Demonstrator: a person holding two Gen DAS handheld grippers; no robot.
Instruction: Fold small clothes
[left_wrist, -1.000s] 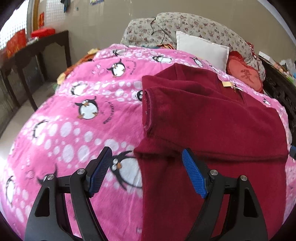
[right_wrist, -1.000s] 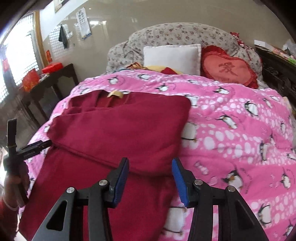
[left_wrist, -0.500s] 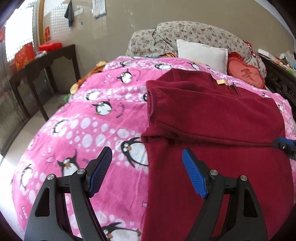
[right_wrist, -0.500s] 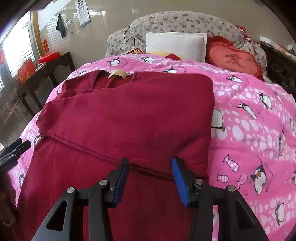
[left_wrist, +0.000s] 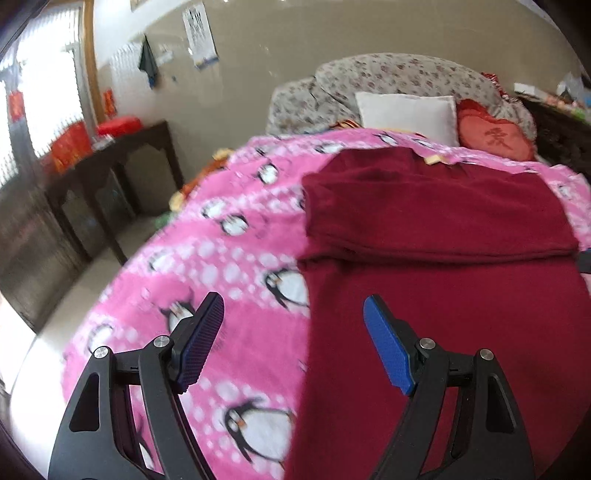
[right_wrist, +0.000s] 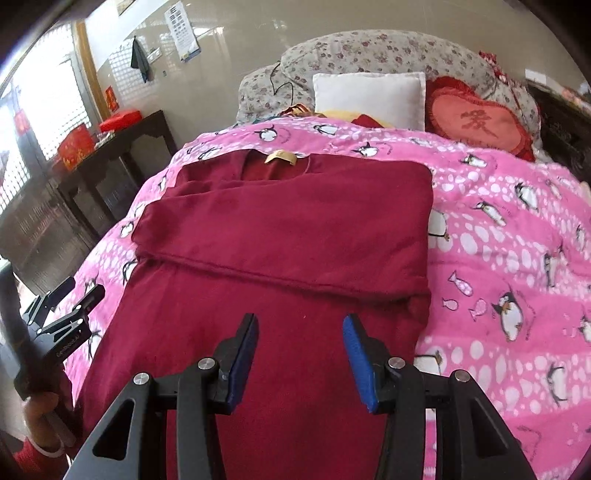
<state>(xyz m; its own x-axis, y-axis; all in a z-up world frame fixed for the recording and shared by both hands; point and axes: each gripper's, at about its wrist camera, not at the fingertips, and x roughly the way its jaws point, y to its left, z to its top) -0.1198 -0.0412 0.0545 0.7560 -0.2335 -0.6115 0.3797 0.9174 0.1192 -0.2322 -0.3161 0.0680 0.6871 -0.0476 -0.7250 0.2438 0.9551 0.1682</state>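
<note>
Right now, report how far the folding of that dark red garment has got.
Done: the dark red fleece garment lies flat on the pink penguin blanket, its sleeves folded across the chest into a neat band. In hand: nothing; the left gripper and right gripper both hover with jaws open and empty over its lower half. Left: the lower half is unfolded, so the bottom-to-top fold probably remains.

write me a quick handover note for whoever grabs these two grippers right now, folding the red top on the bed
Left gripper: open, empty, over the garment's left edge.
Right gripper: open, empty, above the lower half.
Dark red top: flat on the pink penguin blanket, tan neck label toward the pillows.
Done: sleeves folded in across the chest.
Left: probably fold the bottom half up toward the collar, then smooth.
</note>
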